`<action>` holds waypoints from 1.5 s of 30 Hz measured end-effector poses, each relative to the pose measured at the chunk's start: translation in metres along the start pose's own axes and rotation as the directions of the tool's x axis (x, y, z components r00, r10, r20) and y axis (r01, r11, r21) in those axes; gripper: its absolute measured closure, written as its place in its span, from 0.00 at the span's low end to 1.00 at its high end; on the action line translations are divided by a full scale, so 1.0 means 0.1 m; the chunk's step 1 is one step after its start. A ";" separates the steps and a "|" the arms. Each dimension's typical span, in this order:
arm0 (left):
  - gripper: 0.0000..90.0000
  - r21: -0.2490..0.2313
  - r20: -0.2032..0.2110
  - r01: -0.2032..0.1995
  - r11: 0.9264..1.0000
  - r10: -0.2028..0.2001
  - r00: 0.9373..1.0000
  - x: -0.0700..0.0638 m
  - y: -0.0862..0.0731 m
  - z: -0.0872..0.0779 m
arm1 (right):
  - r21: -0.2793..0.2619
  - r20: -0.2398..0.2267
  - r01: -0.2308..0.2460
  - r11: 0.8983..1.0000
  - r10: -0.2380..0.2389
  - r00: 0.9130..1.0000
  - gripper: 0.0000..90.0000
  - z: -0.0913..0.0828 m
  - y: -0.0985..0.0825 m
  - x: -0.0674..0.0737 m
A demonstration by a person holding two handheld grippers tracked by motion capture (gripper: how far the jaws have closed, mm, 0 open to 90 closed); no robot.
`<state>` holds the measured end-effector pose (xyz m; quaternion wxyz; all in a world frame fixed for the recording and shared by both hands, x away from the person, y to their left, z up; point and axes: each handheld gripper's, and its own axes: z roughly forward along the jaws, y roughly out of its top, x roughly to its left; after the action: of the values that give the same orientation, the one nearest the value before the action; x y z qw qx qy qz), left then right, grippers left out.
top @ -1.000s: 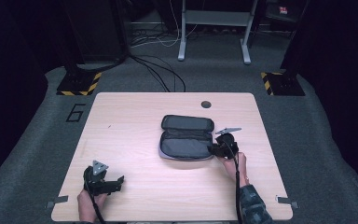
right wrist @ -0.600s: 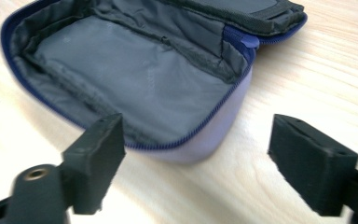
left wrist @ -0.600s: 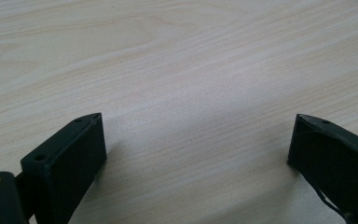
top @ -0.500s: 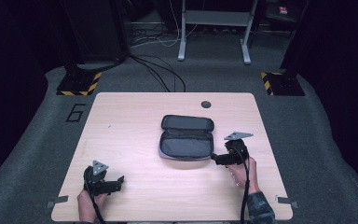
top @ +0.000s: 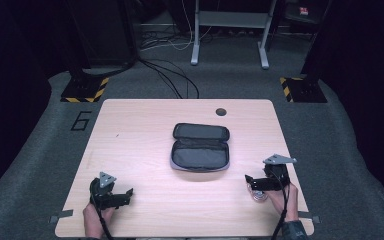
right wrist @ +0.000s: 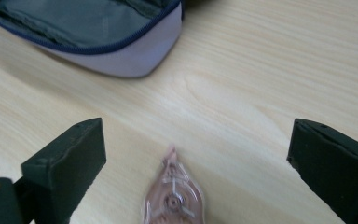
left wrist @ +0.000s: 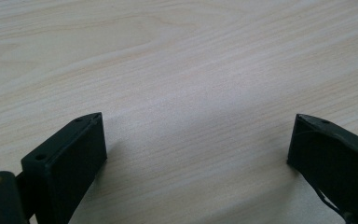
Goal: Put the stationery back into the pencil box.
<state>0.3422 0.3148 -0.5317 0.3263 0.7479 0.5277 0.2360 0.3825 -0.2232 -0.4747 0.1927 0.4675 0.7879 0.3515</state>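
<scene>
An open dark zip case (top: 200, 147) with a grey lining lies in the middle of the wooden table (top: 140, 135). Its pale rim (right wrist: 98, 32) shows at the top left of the right gripper view. My right gripper (top: 250, 184) sits at the near right of the table. Its jaws have just been opening and stand wide (right wrist: 198, 135). A clear pink tape dispenser (right wrist: 173, 200) lies flat on the wood between them, touched by neither pad; in the high view the dispenser (top: 258, 194) lies under the gripper. My left gripper (top: 128, 195) rests at the near left, open (left wrist: 198, 135) over bare wood.
A dark round grommet (top: 221, 111) sits near the table's far edge. Stands with yellow-black striped bases (top: 85, 90) (top: 300, 87) flank the far corners on the grey floor. Cables (top: 175, 80) and a white desk frame (top: 230, 30) lie beyond.
My right gripper has drawn back from the case's right end toward the near right corner, and its jaws have opened. The left gripper has stayed put.
</scene>
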 end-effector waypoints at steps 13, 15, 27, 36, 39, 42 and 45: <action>0.05 -0.001 0.001 0.000 1.000 0.000 1.000 0.00 0.00 0.00 | 0.073 0.007 0.034 0.997 -0.035 0.999 0.03 0.02 -0.49 0.03; 0.05 0.000 0.000 0.000 1.000 0.000 1.000 0.00 0.00 0.00 | 0.046 0.020 0.040 0.998 -0.040 0.999 0.12 0.03 -0.54 0.06; 0.05 0.000 0.001 0.000 1.000 0.000 1.000 0.00 0.00 0.00 | 0.041 -0.010 0.050 0.998 -0.049 0.999 0.33 0.03 -0.60 0.11; 0.05 0.001 0.001 0.002 1.000 -0.002 1.000 0.00 0.00 0.00 | 0.015 -0.019 0.046 0.999 -0.046 0.999 0.43 0.02 -0.62 0.10; 0.05 0.000 0.000 0.000 1.000 0.000 1.000 0.00 0.00 0.00 | 0.012 -0.012 0.035 0.999 -0.035 0.999 0.43 0.02 -0.62 0.11; 0.05 -0.001 0.000 0.001 1.000 -0.001 1.000 0.00 0.00 0.00 | 0.008 -0.010 0.044 0.999 -0.044 0.999 0.43 0.02 -0.62 0.13; 0.05 0.000 0.000 0.000 1.000 0.000 1.000 0.00 0.00 0.00 | -0.002 -0.005 0.036 0.999 -0.036 0.999 0.43 0.01 -0.61 0.14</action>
<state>0.3422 0.3148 -0.5317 0.3263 0.7478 0.5279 0.2358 0.3389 -0.2299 -0.5198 0.1973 0.4520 0.7966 0.3497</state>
